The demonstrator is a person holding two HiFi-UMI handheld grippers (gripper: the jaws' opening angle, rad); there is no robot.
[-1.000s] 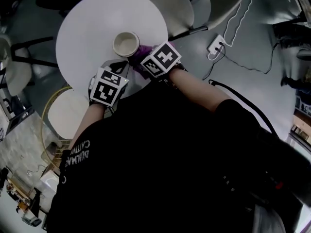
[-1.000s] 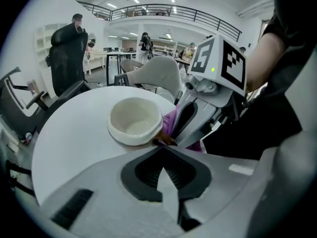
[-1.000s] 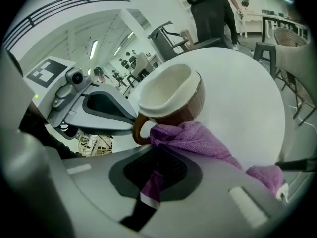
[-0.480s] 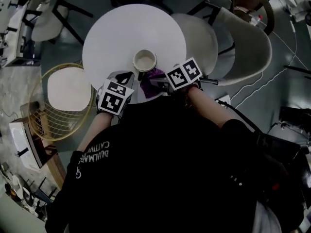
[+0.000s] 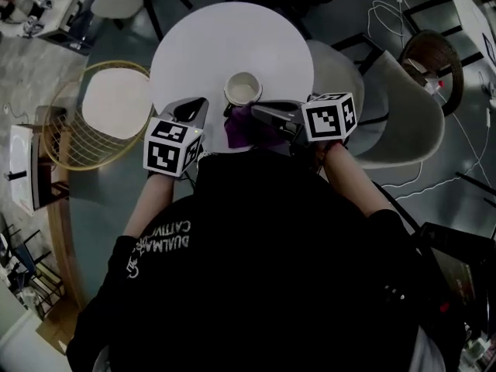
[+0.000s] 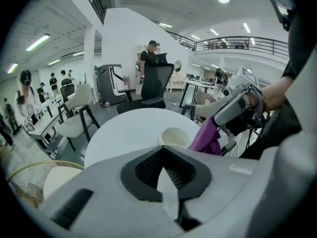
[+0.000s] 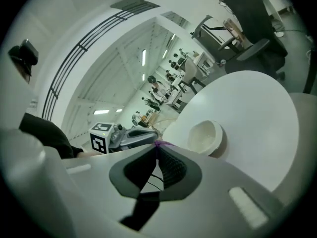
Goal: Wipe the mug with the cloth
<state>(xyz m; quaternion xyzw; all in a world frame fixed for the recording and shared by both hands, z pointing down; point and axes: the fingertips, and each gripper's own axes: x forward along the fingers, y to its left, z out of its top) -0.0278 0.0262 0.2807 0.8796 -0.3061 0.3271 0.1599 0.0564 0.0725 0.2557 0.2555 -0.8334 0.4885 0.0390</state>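
Note:
A cream mug (image 5: 242,89) stands upright near the front edge of the round white table (image 5: 201,45). My right gripper (image 5: 257,111) reaches in from the right, shut on a purple cloth (image 5: 243,128) that hangs just in front of the mug. In the right gripper view only a purple sliver of cloth (image 7: 159,144) shows at the jaw tips, with the mug (image 7: 204,135) beyond. My left gripper (image 5: 197,104) is shut and empty, left of the mug. The left gripper view shows the mug (image 6: 174,137) and the cloth (image 6: 208,138) hanging beside it.
A gold wire chair with a cream seat (image 5: 108,103) stands left of the table. A cream shell chair (image 5: 391,118) stands at its right. Cables (image 5: 391,18) lie on the floor behind. Office chairs (image 6: 153,86) and people are far off.
The head view has swung round. My right gripper has drawn back to the mug's right with the cloth, which now hangs in front of the mug. The left gripper stays beside the mug.

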